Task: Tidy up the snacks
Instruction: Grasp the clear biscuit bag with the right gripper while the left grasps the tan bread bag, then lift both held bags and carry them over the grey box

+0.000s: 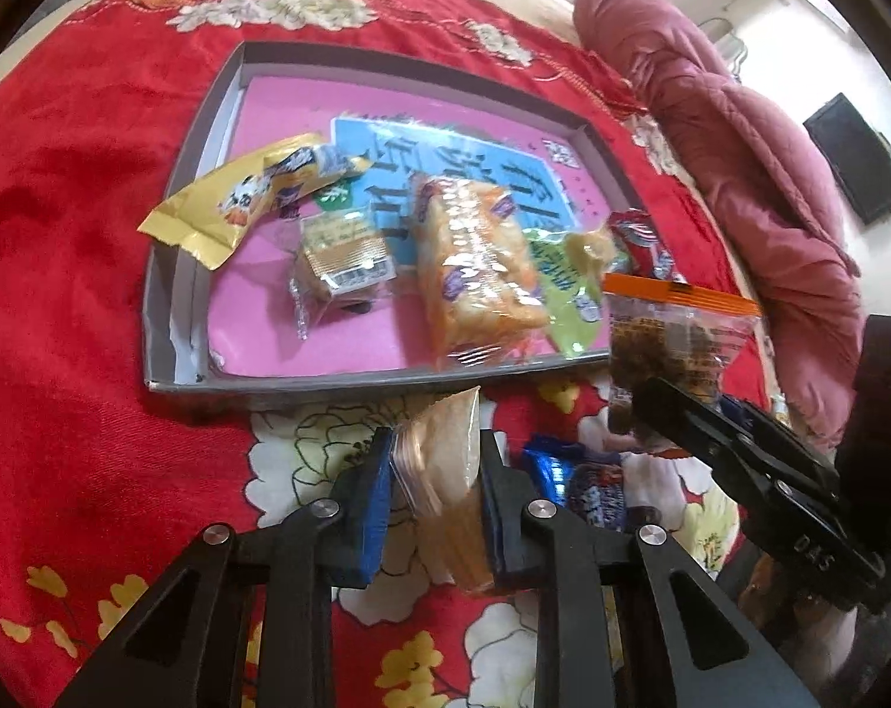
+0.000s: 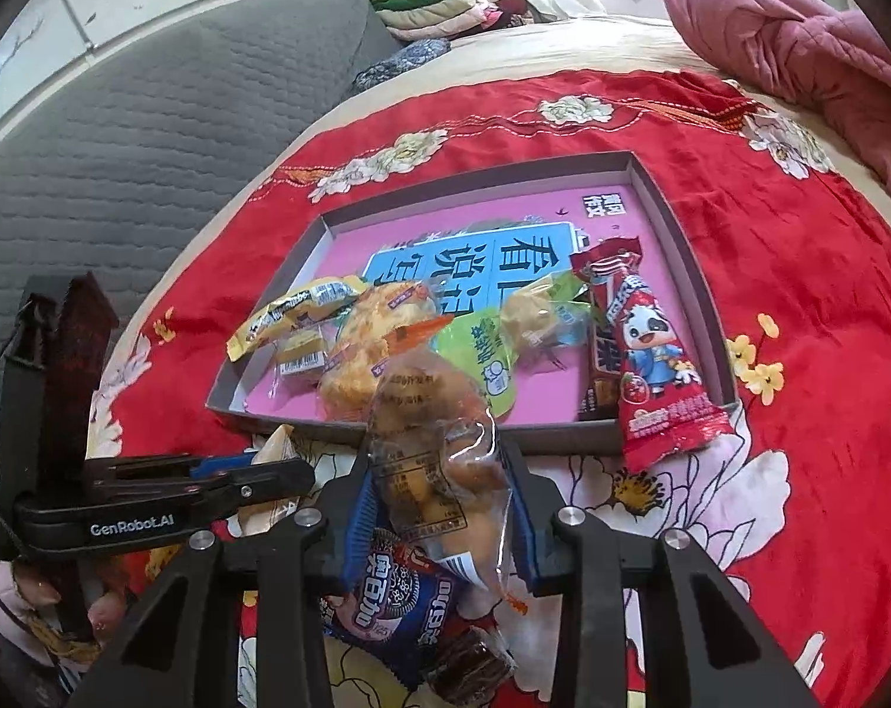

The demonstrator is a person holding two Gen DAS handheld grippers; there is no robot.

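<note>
Before the tray [image 1: 303, 383], left gripper [image 1: 436, 466] pinches a tan packet [image 1: 445, 442]; right gripper [image 2: 439, 507] clamps a clear snack bag [image 2: 427, 448]

tray [image 2: 690, 271]: 1 | snack packs in tray [image 2: 651, 366]: 6 | tools [image 1: 433, 466]: 2, each gripping 1 pack

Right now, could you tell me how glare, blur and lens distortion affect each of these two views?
Left wrist view: window area top right blown out white, tray edges bowed by the fisheye, the wafer pack near the lens soft. Right wrist view: daylight glare at the top, shiny highlights on the clear snack bag, red blanket curved, corners black.
</note>
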